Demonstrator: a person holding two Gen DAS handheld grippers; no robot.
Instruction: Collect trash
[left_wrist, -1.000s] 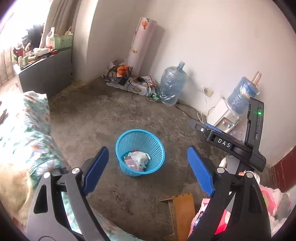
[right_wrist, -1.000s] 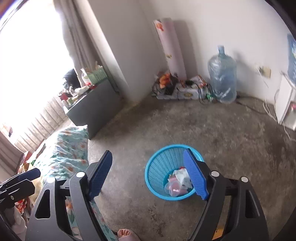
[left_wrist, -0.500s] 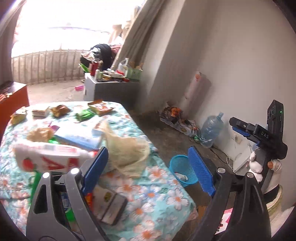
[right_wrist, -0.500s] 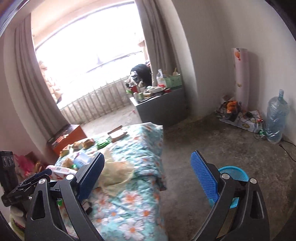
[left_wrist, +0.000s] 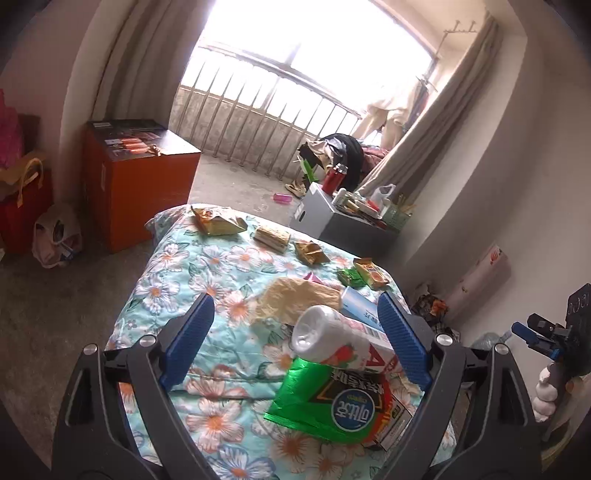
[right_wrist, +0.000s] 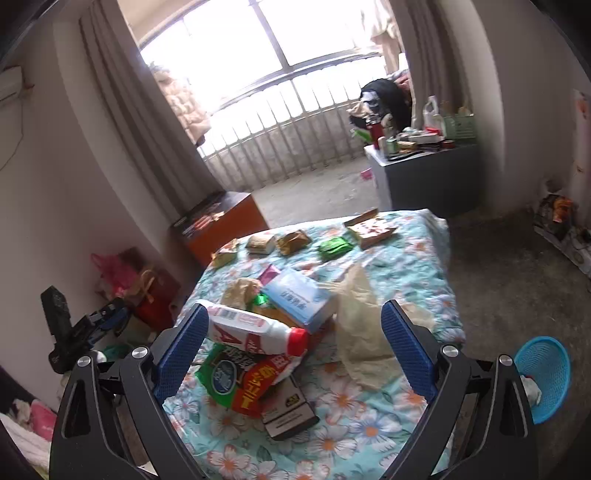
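Trash (left_wrist: 332, 369) lies beneath both spread, empty tongs (left_wrist: 295, 347).

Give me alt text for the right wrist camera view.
The open right gripper hangs over a floral bedspread littered with trash: a white bottle on snack wrappers, a blue box. A blue basket stands on the floor at right.

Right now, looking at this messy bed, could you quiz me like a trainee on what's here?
1. True or false: the left gripper is shut on the white bottle.
2. What colour is the wastebasket on the floor?
3. The white bottle lies on: A) the green snack bag, B) the orange cabinet, C) the floor.

Key: 1 false, both grippers are open and empty; 2 blue; 3 A.
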